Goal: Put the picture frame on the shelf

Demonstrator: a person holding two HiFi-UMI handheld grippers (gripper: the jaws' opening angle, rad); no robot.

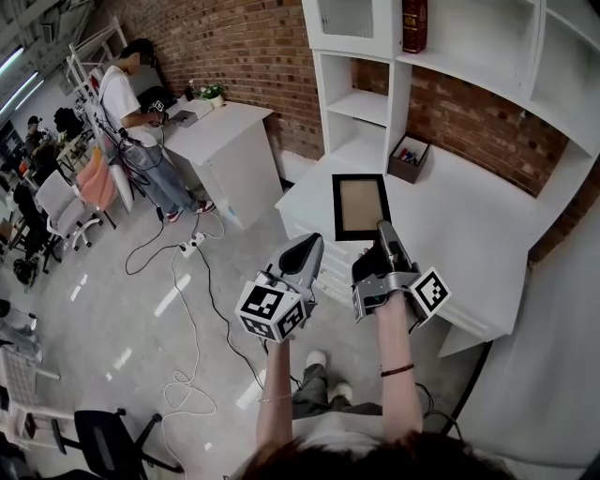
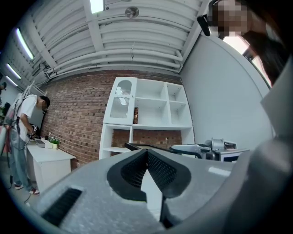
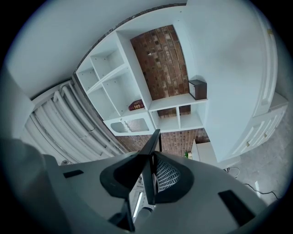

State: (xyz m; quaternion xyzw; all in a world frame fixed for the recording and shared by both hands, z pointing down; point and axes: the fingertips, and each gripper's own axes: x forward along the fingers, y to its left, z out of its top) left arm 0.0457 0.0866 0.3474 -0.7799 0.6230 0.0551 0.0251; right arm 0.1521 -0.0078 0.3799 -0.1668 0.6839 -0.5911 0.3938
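A black picture frame (image 1: pixel 361 206) with a tan centre hangs above the white desk (image 1: pixel 469 225), in front of the white shelf unit (image 1: pixel 361 103). My right gripper (image 1: pixel 384 225) is shut on the frame's lower right corner. In the right gripper view the frame (image 3: pixel 154 139) runs edge-on between the pads of that gripper (image 3: pixel 149 160). My left gripper (image 1: pixel 314 242) hovers just left of the frame, shut and holding nothing. From the left gripper (image 2: pixel 147 153) the frame (image 2: pixel 137 146) appears as a thin dark edge before the shelf unit (image 2: pixel 151 109).
A dark red book (image 1: pixel 414 23) stands in an upper shelf compartment. A small dark box (image 1: pixel 409 159) with pens sits at the back of the desk. A person (image 1: pixel 131 103) stands at another white desk (image 1: pixel 225 131) far left, with cables (image 1: pixel 187 281) on the floor.
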